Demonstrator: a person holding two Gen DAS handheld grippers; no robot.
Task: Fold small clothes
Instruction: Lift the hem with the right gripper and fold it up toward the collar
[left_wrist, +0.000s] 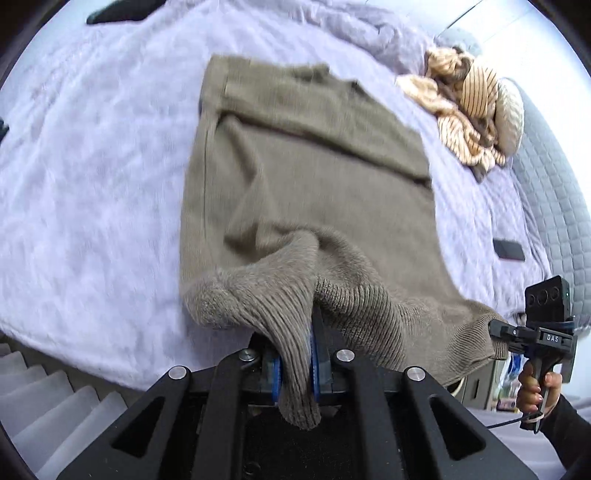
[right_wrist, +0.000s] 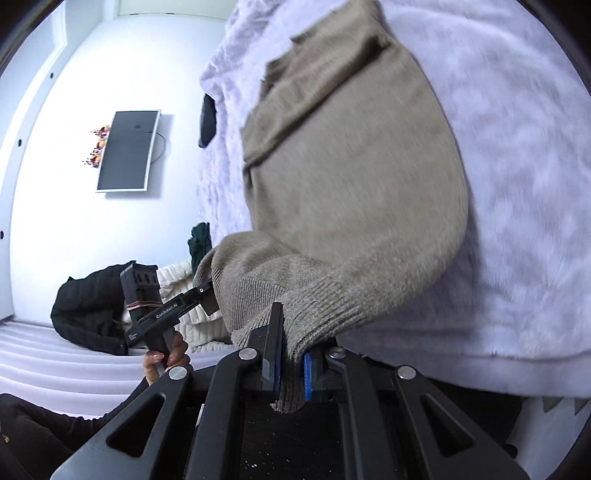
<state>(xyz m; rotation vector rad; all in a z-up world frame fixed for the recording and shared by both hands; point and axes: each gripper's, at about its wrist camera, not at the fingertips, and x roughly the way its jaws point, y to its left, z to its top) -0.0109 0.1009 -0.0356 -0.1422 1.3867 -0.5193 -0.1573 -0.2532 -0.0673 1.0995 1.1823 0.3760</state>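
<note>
Bed: a wide bed under a fluffy pale lilac blanket (left_wrist: 92, 177), which carries everything below.
Sweater: a taupe-brown knitted sweater (left_wrist: 314, 177) lies flat on the blanket, sleeve folded across its chest; its ribbed hem (the near edge) is lifted off the bed at both corners.
Clothes pile: a heap of tan and striped garments (left_wrist: 469, 110) lies at the far right of the bed, well apart from the sweater.
Left gripper: the left gripper (left_wrist: 297, 365) has its blue-padded jaws clenched on the hem's left corner, the knit bunched between them.
Right gripper: the right gripper (right_wrist: 290, 365) has its jaws clamped on the hem's right corner, held by the person's hand (left_wrist: 535, 391).
Phone: a dark flat phone (left_wrist: 509, 249) rests on the blanket just right of the sweater.
</note>
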